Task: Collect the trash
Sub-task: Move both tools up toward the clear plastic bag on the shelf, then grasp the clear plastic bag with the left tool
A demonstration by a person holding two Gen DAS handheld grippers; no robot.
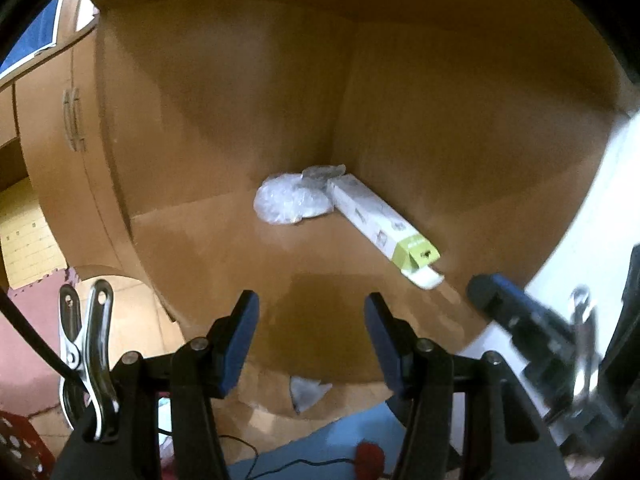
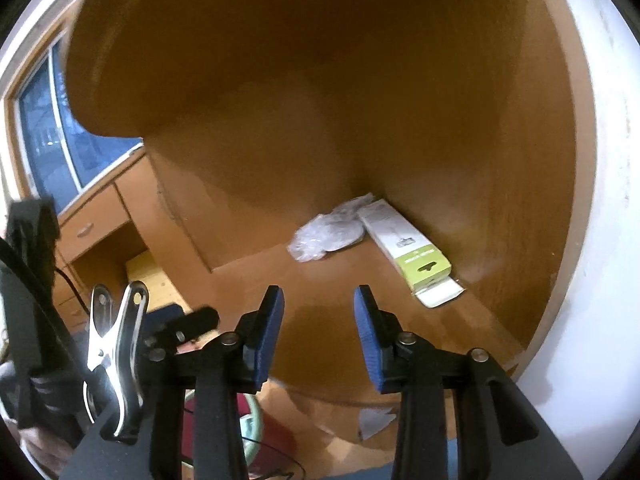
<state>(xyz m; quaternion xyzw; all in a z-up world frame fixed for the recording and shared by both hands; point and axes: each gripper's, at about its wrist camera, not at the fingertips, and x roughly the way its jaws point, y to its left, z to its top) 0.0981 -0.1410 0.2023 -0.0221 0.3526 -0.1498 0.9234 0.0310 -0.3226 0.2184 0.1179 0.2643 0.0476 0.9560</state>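
A crumpled clear plastic bag [image 1: 292, 200] [image 2: 326, 236] lies in the back corner of a wooden desk [image 1: 224, 248]. A long white box with a green end [image 1: 384, 224] [image 2: 408, 248] lies beside it along the right side panel, its end flap open. A small pale scrap [image 1: 308, 392] [image 2: 374, 420] lies on the floor under the desk's front edge. My left gripper [image 1: 311, 308] hovers open over the desk's near part, nothing between its blue pads. My right gripper [image 2: 319, 304] is also open and empty, short of the box. One of the right gripper's fingers [image 1: 492, 292] shows blurred at the right of the left wrist view.
A cabinet with metal handles [image 1: 74, 120] stands left of the desk, drawers [image 2: 92, 224] and a window [image 2: 48, 140] beyond. A white wall [image 2: 600, 240] bounds the right side. A red perforated basket [image 1: 16, 448] and cables lie on the floor.
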